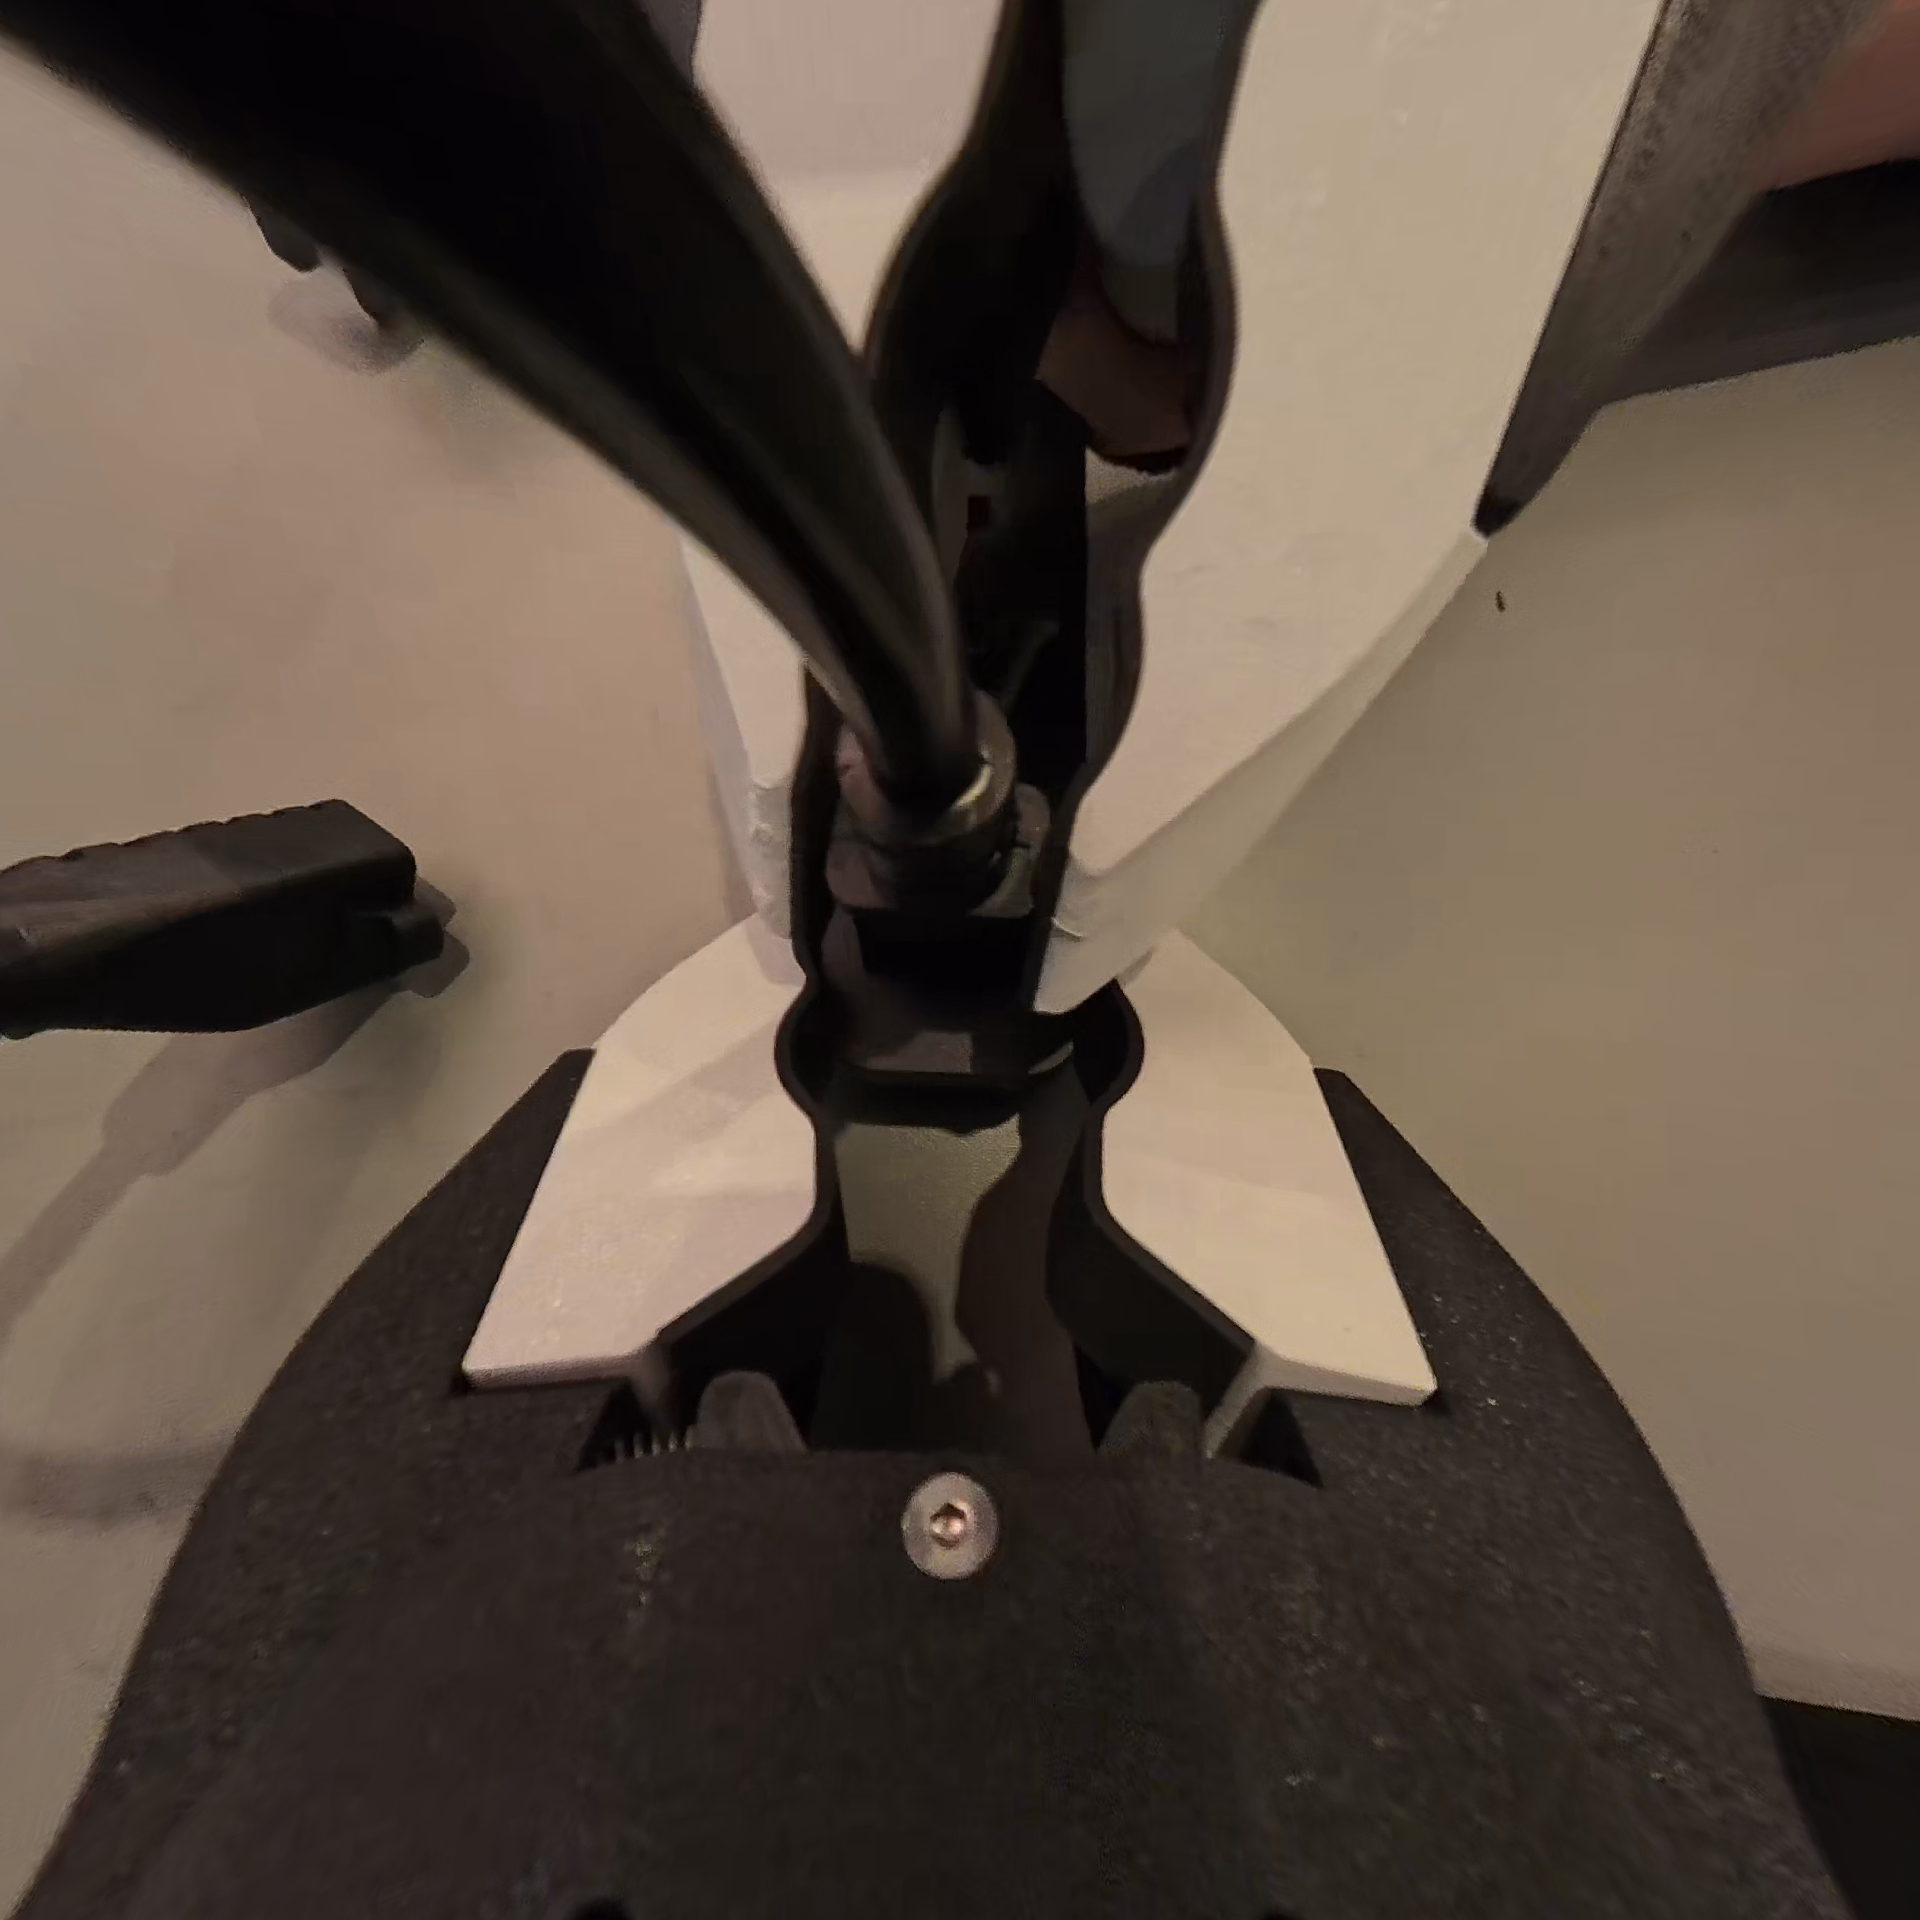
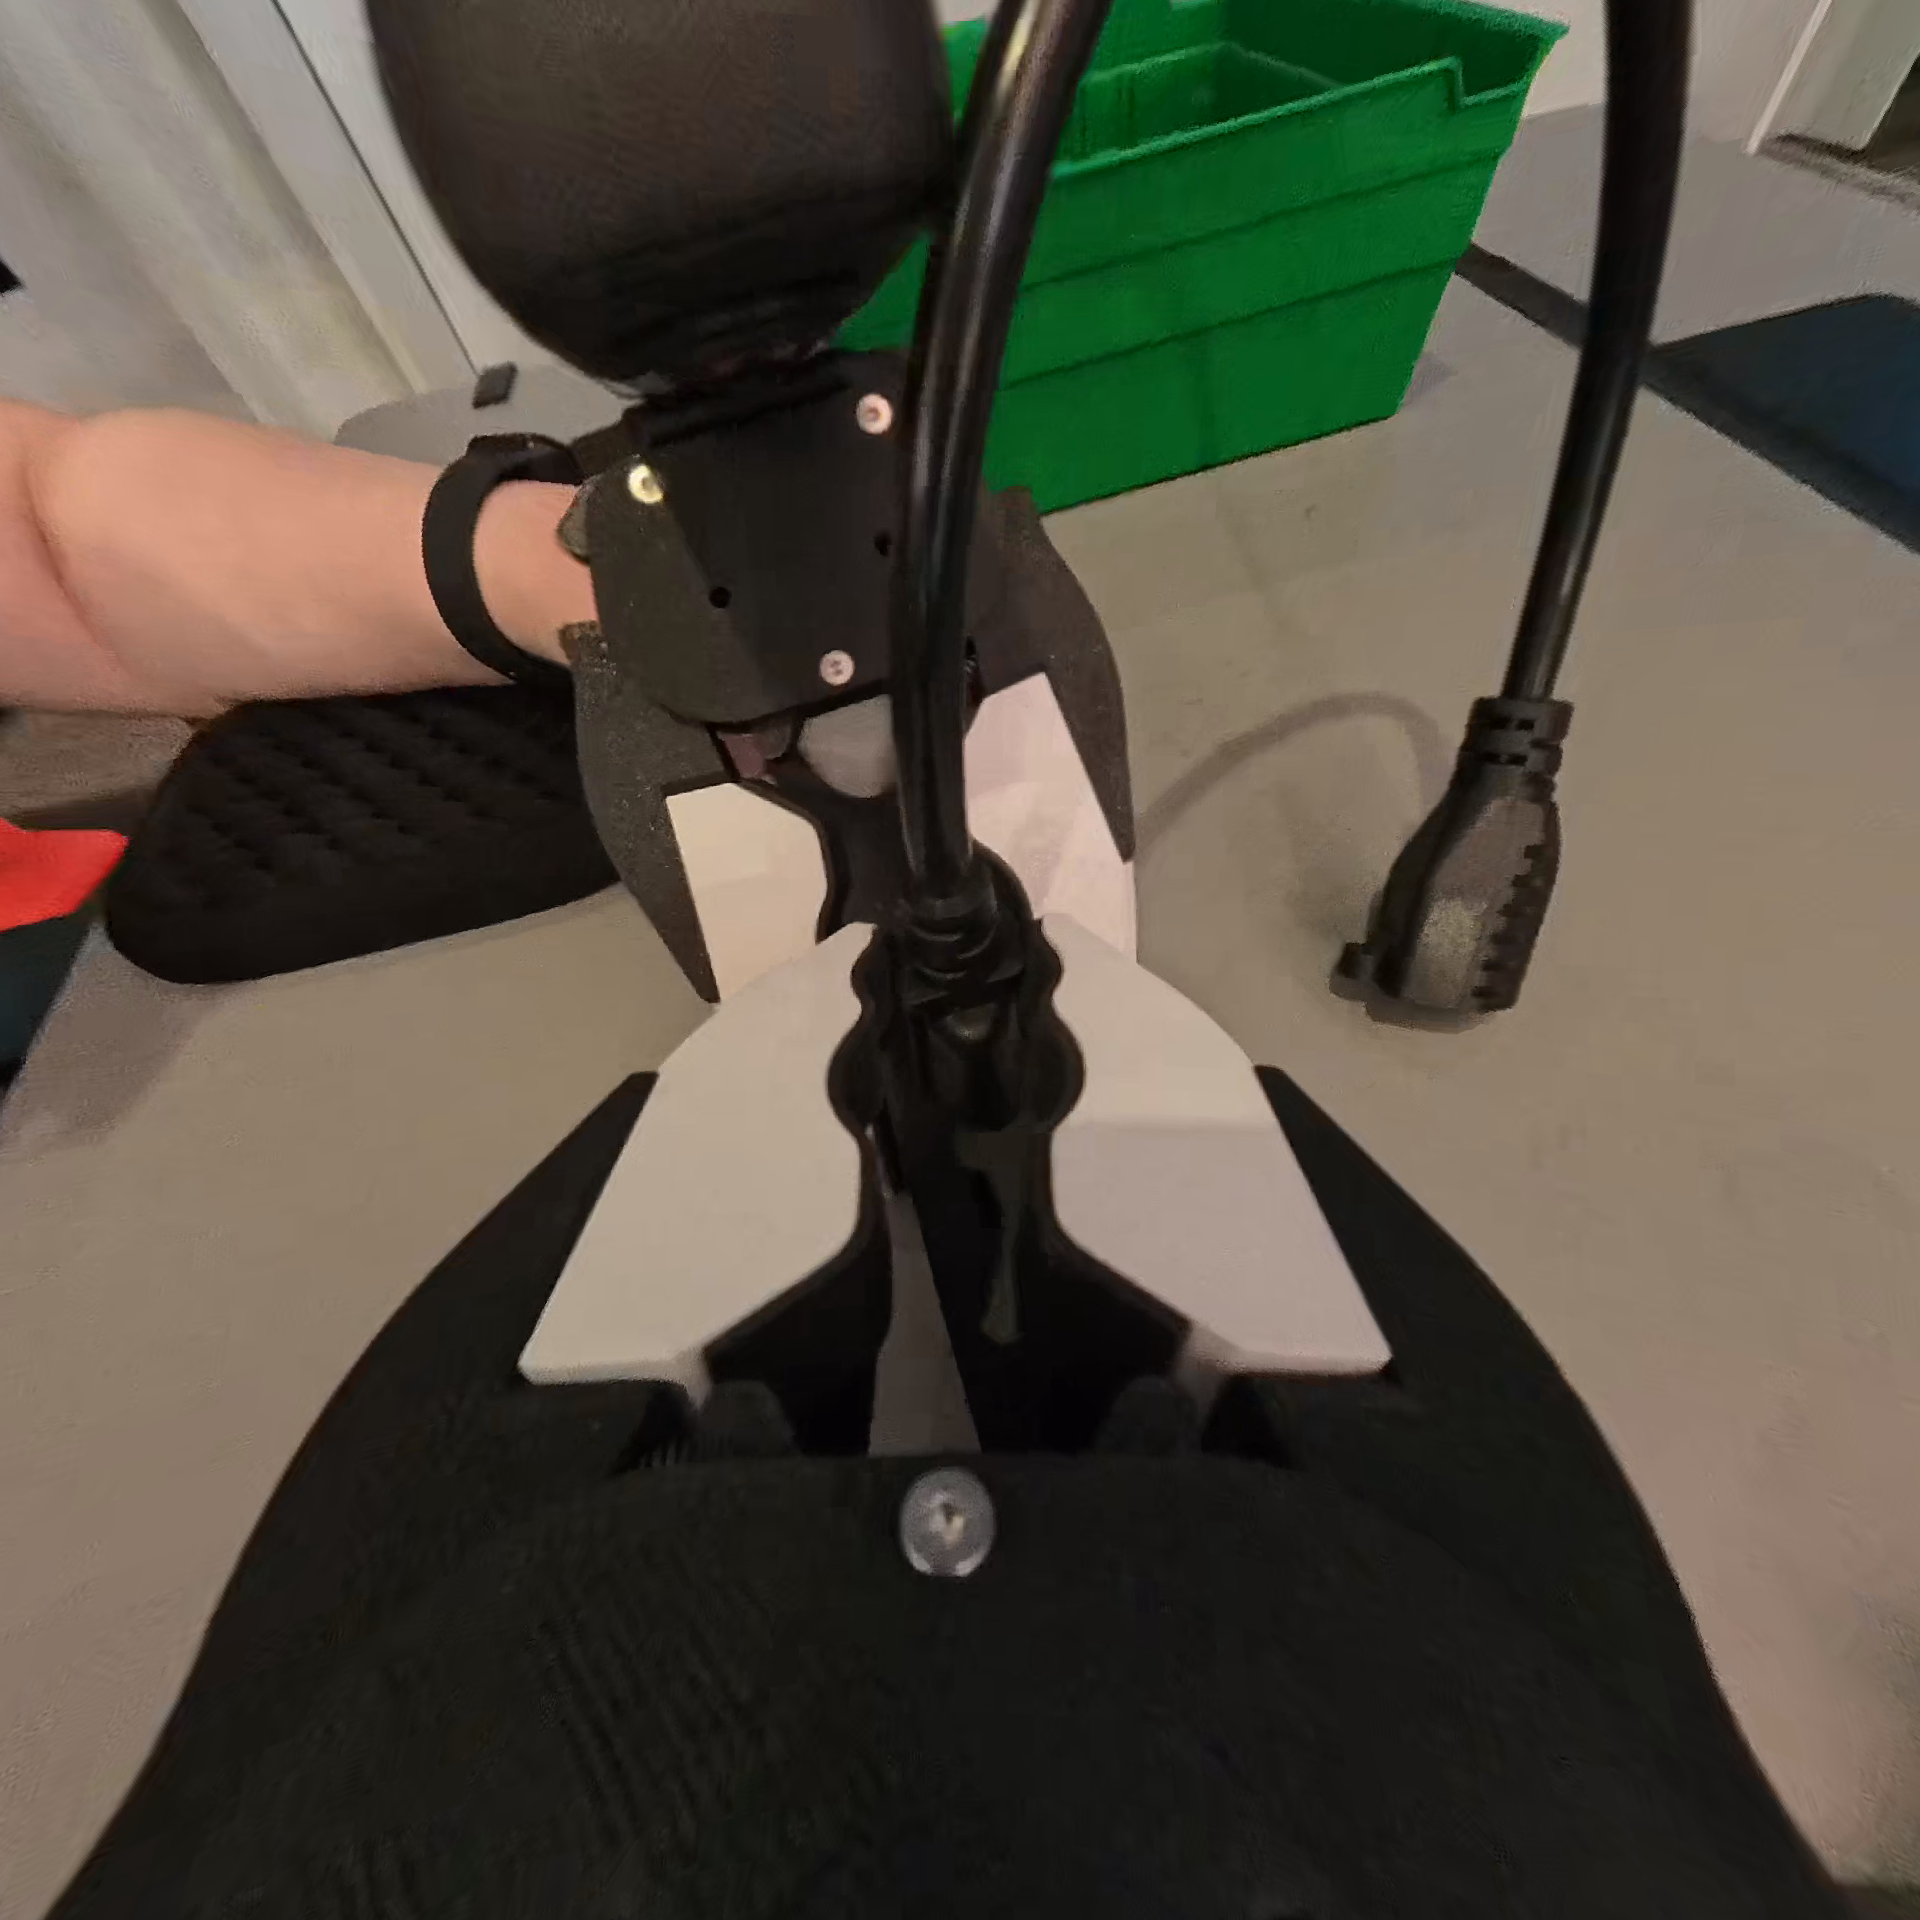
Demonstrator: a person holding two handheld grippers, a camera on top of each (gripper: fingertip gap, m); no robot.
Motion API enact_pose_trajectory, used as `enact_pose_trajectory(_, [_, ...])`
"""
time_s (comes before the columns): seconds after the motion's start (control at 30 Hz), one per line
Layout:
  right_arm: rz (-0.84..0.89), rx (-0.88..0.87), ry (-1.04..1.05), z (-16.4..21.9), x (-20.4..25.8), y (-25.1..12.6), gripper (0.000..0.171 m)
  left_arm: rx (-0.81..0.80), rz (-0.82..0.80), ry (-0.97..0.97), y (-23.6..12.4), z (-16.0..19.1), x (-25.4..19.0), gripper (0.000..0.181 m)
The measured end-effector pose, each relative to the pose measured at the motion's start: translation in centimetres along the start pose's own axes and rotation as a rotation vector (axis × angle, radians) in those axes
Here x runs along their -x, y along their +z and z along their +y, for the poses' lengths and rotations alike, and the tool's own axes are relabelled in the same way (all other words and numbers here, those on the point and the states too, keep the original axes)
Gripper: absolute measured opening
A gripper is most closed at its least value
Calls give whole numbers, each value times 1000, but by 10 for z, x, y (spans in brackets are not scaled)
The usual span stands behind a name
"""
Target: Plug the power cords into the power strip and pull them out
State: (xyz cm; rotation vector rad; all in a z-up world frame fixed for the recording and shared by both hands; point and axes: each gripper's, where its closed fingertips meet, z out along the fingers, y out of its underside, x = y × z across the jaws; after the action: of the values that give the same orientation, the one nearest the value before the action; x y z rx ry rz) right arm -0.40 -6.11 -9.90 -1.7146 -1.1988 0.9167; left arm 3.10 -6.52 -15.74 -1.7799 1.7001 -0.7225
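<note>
At frame centre our right claw (image 2: 961, 1023) and left claw (image 1: 925, 1023) both pinch one black cord's plug (image 2: 951, 966); a spare connector (image 2: 1455, 894) lies right. We'd pull straight apart, avoiding twisting.

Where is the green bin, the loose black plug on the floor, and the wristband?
green bin (image 2: 1247, 312), right wrist view, on its front wall.
loose black plug (image 2: 1465, 883), right wrist view, on the middle of its ribbed body.
wristband (image 2: 457, 561), right wrist view, on the black strap around the wrist.
</note>
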Motion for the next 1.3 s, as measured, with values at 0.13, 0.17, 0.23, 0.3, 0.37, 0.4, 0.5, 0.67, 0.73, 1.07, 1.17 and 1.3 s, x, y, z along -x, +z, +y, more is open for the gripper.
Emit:
enact_pose_trajectory(0.13, [36, -12, -64, 0, 1, -1, 21, -2, 2, 9, 0, 0, -1, 46])
enact_pose_trajectory(0.17, [34, -10, -49, 0, 1, -1, 21, -1, 7, 13, 0, 0, -2, 47])
enact_pose_trajectory(0.23, [20, -14, 5, -1, -1, 0, 21, 14, 7, 14, 0, 1, -2, 47])
enact_pose_trajectory(0.3, [-18, -30, 84, -1, -3, 0, 20, 16, -5, 16, 0, 1, -2, 47])
enact_pose_trajectory(0.37, [-34, -45, 120, -2, -3, -1, 20, 4, -5, 20, -1, 0, -2, 47])
enact_pose_trajectory(0.4, [-37, -48, 126, -3, -3, -1, 20, -2, 2, 13, -1, 0, -2, 47])
enact_pose_trajectory(0.5, [-46, -59, 133, -3, -3, -2, 19, -4, 7, 8, -1, 0, -2, 47])
enact_pose_trajectory(0.67, [-84, -36, 47, 1, 1, -2, 22, 4, 5, 7, 0, 0, -3, 46])
enact_pose_trajectory(0.73, [-84, -23, 40, 3, 1, -2, 23, 4, 13, 11, 0, -1, -3, 45])
enact_pose_trajectory(1.07, [14, -55, -96, 5, 3, -1, 31, 3, 28, 24, 0, -1, -5, 45])
enact_pose_trajectory(1.17, [14, -52, -81, 5, 2, -2, 38, 3, 30, 25, 0, -1, -5, 45])
enact_pose_trajectory(1.3, [33, 23, -83, 13, -2, -6, 50, 2, 31, 25, -1, -1, -5, 45])
